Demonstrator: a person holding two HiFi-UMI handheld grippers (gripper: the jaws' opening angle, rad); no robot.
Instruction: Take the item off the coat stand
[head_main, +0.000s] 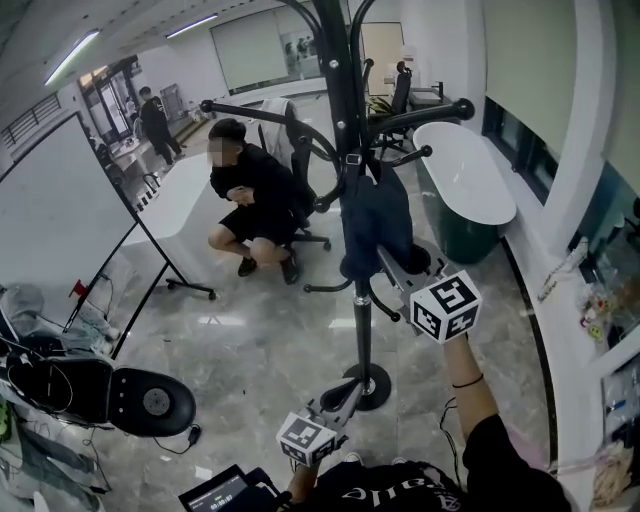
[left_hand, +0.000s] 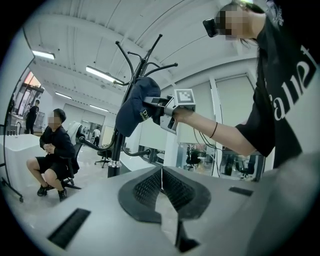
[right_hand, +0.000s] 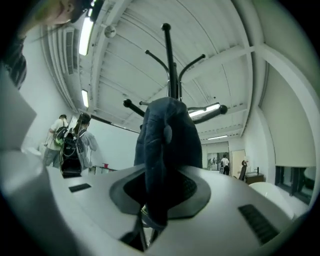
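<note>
Right gripper view: my right gripper (right_hand: 150, 210) is pinching the navy cap (right_hand: 167, 145). The dark fabric runs down between the two jaws and they're clamped on it. The coat stand (right_hand: 170, 65) rises right behind the cap, with hooks fanning out against the ceiling.

Left gripper view: my left gripper (left_hand: 161, 185) has its jaws pressed together, pads meeting with nothing in between. It's held low and well apart from the stand. From here I see the cap (left_hand: 137, 107) hanging high on the coat stand (left_hand: 117, 145), against the pole among the curved arms. I can't tell which hook carries it. The right gripper (left_hand: 152, 106) is on the cap's side, my forearm stretched out to it.

Head view: the cap (head_main: 378, 215) is not off yet. It hangs beside the black pole of the coat stand (head_main: 345, 150), under the upper hooks. The right gripper (head_main: 385, 262) reaches up to its lower edge, and the left gripper (head_main: 350, 392) sits low near the stand's round base. A person in black (head_main: 255, 195) crouches by an office chair behind the stand. A whiteboard on wheels (head_main: 60, 210) is at the left, and a white-and-green tub (head_main: 465, 185) is at the right.
</note>
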